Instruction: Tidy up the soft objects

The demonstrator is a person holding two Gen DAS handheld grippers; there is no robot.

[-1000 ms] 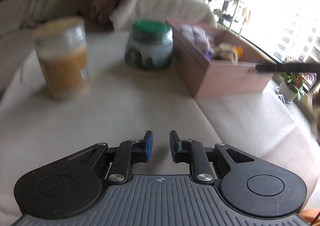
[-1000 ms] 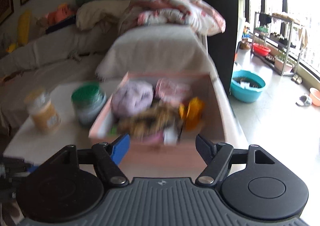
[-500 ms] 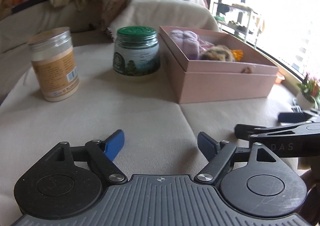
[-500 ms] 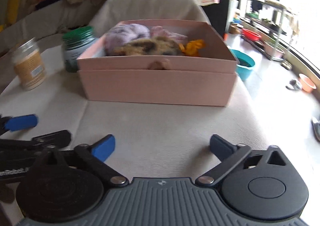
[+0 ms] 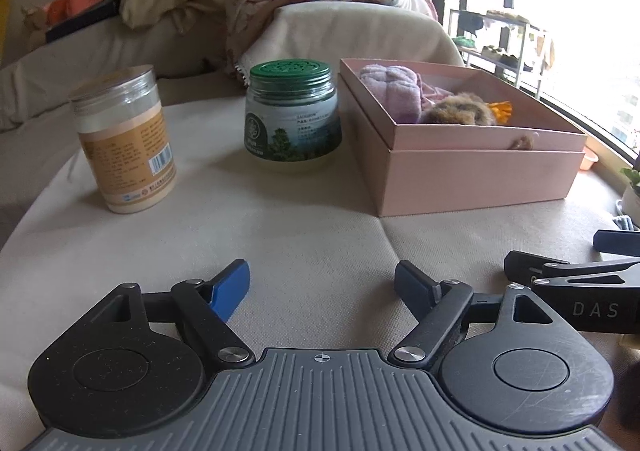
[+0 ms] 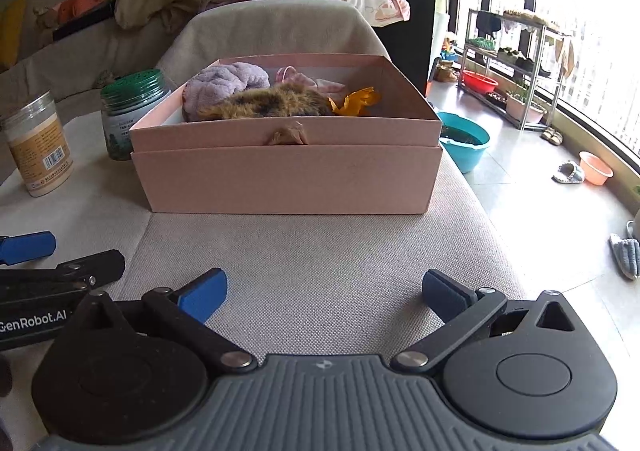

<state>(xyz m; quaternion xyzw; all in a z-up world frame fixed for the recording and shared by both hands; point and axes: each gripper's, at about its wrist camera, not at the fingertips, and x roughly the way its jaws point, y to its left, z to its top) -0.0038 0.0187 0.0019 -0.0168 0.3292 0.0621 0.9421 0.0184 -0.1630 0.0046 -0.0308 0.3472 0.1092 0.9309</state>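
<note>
- The left hand-held gripper (image 5: 322, 283) has its jaws spread wide, with nothing between the blue pads; only the beige cloth of the desk (image 5: 320, 235) shows beneath them.
- The right hand-held gripper (image 6: 324, 291) is spread just as wide and also carries nothing; it sits low over the same cloth, in front of the box.
- The two grippers lie side by side, near each other: each one's fingers show at the edge of the other's view.
- One pink box (image 6: 288, 179) stands on the desk beyond both grippers, well apart from them, its top open.
- Inside the box are the soft objects, four that can be told apart: one lilac plush (image 6: 224, 85) at the back left, one pale pink piece (image 6: 304, 79) behind it to the right, one brown furry toy (image 6: 264, 105) across the front, and one orange piece (image 6: 356, 101) at the right end.
- A small brown tuft (image 6: 288, 136) of the furry toy hangs over the box's near wall.
- Two jars stand upright to the left of the box: one green-lidded jar (image 5: 294, 115) just beside it, and one clear-lidded jar (image 5: 126, 139) with a tan label further left, apart from the first.
- Behind the desk, bedding and cushions are heaped on a covered sofa (image 6: 272, 31); how many pieces cannot be counted.
</note>
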